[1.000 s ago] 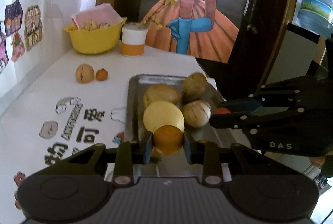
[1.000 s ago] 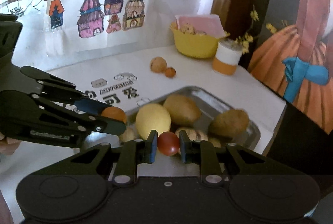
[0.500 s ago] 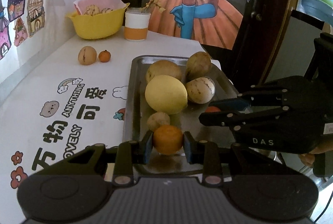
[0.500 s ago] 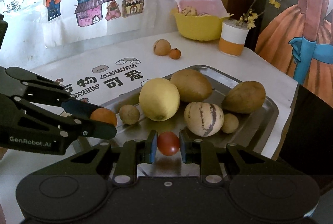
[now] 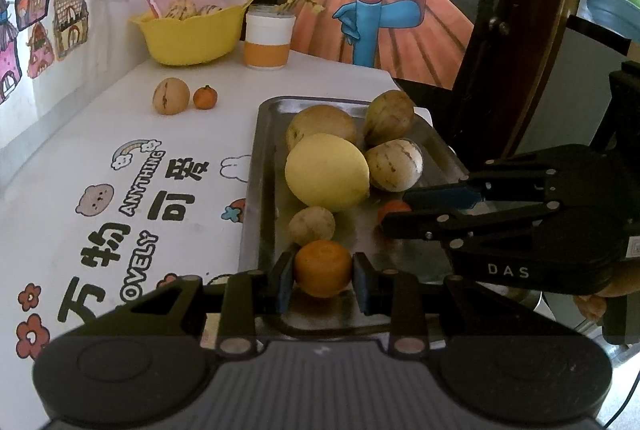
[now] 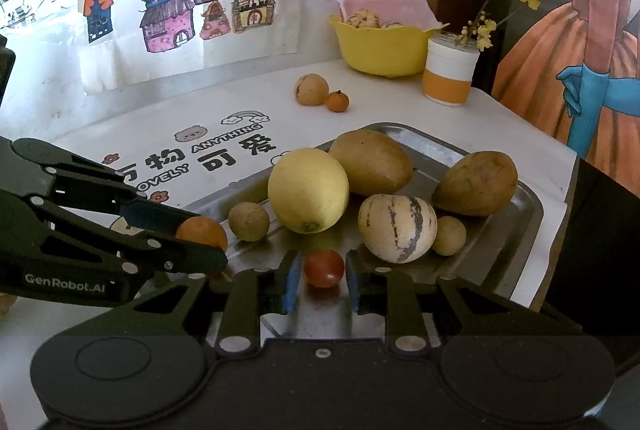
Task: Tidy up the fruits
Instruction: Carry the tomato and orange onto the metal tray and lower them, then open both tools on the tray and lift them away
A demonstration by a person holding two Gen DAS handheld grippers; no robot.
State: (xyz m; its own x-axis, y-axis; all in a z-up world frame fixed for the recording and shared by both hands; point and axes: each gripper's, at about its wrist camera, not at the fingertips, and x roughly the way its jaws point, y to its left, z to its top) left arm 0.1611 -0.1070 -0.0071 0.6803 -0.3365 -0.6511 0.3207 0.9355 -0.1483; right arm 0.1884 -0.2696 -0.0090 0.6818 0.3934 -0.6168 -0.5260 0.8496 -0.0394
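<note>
our left hand-held gripper is clamped on an orange over the tray's near end; our right hand-held gripper brackets a tomato, jaws slightly apart from it, on the tray.

Tomato mostly hidden behind right gripper fingers.
</note>
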